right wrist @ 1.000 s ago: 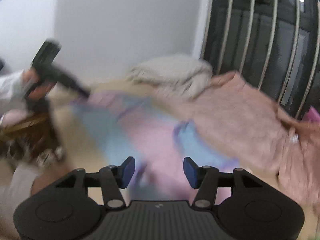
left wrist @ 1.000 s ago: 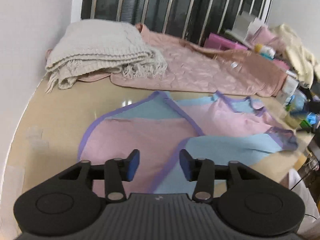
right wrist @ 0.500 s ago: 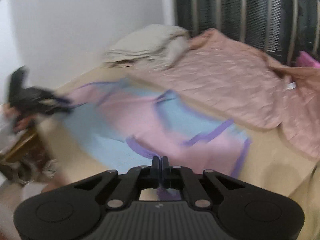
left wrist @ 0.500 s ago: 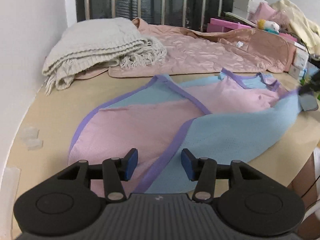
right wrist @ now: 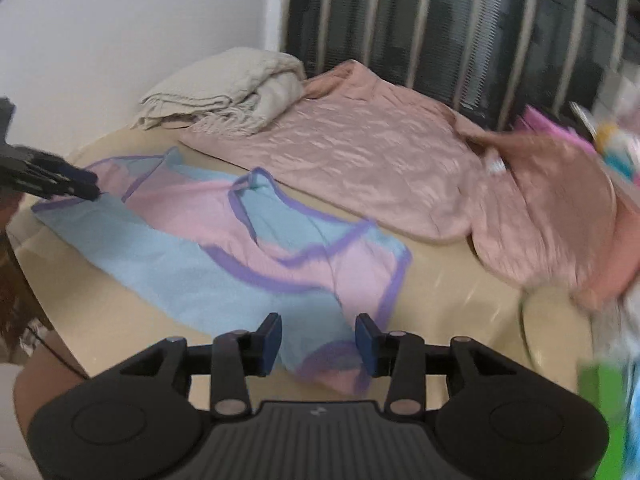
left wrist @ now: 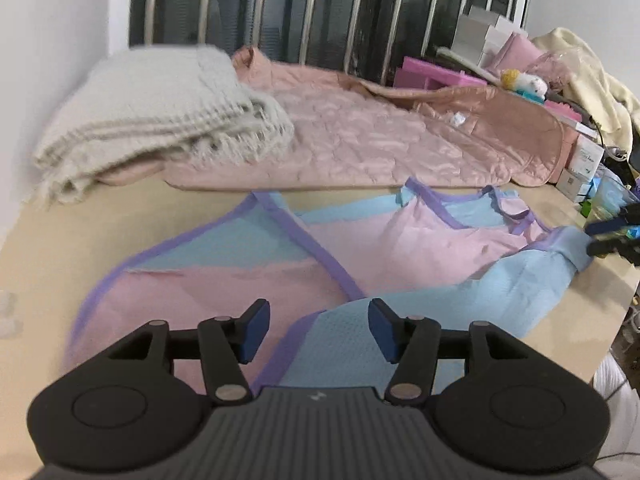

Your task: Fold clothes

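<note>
Beige table [left wrist: 60, 240] bears pink-blue garment [right wrist: 224, 248]; left tongs [left wrist: 318, 330] gape, right tongs [right wrist: 318, 344] opening, seemingly empty.

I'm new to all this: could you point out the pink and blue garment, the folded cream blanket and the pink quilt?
pink and blue garment [left wrist: 400, 248], left wrist view, on its pink middle panel.
folded cream blanket [left wrist: 160, 104], left wrist view, on its top fold.
pink quilt [right wrist: 360, 148], right wrist view, on its flat middle.
</note>
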Action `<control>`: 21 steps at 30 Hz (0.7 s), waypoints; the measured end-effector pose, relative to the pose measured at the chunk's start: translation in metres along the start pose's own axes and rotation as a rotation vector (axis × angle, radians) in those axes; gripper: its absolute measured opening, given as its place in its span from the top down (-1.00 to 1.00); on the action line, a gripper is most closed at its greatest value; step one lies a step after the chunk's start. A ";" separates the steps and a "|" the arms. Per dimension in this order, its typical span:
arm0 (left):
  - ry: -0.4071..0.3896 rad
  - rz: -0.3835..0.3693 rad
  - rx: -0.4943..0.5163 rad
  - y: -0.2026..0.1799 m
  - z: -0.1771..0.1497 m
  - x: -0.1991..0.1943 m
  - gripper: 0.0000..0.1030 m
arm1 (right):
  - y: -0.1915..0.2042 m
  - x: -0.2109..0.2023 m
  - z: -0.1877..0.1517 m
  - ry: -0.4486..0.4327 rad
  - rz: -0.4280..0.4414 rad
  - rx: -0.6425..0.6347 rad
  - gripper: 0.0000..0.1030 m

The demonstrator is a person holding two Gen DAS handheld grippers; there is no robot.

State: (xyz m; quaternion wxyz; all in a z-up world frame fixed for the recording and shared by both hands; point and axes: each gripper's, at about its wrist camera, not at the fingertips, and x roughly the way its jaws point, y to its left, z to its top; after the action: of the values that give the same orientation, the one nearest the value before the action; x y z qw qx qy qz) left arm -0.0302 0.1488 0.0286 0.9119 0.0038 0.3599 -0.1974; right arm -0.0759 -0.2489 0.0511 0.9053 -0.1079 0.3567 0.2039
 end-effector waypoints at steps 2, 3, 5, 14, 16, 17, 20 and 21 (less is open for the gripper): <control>0.022 -0.015 0.004 -0.001 -0.001 0.007 0.62 | -0.004 0.007 -0.007 0.003 0.004 0.035 0.32; 0.018 -0.006 0.011 -0.003 -0.002 0.007 0.71 | -0.007 0.013 -0.009 -0.004 0.004 0.053 0.35; -0.010 0.005 -0.018 -0.002 -0.003 0.002 0.86 | -0.010 0.024 -0.009 -0.007 -0.011 0.086 0.87; -0.091 0.124 -0.150 0.009 -0.003 -0.013 0.57 | 0.020 0.043 0.018 -0.147 -0.287 -0.151 0.68; -0.089 0.151 -0.136 0.008 -0.007 -0.018 0.30 | 0.030 0.046 0.017 -0.133 -0.319 -0.207 0.52; -0.092 0.169 -0.128 0.008 -0.010 -0.024 0.27 | 0.035 0.046 0.017 -0.129 -0.334 -0.227 0.51; -0.085 0.208 -0.096 0.009 -0.021 -0.044 0.20 | 0.040 0.019 0.014 -0.187 -0.305 -0.175 0.52; -0.076 0.209 -0.080 0.009 -0.027 -0.050 0.19 | 0.040 0.012 0.013 -0.197 -0.263 -0.141 0.52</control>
State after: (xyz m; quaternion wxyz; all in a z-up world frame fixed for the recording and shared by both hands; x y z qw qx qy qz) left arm -0.0772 0.1792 0.0400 0.9398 -0.0025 0.3304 -0.0869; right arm -0.0775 -0.2053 0.0503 0.9449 -0.1965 0.2339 0.1177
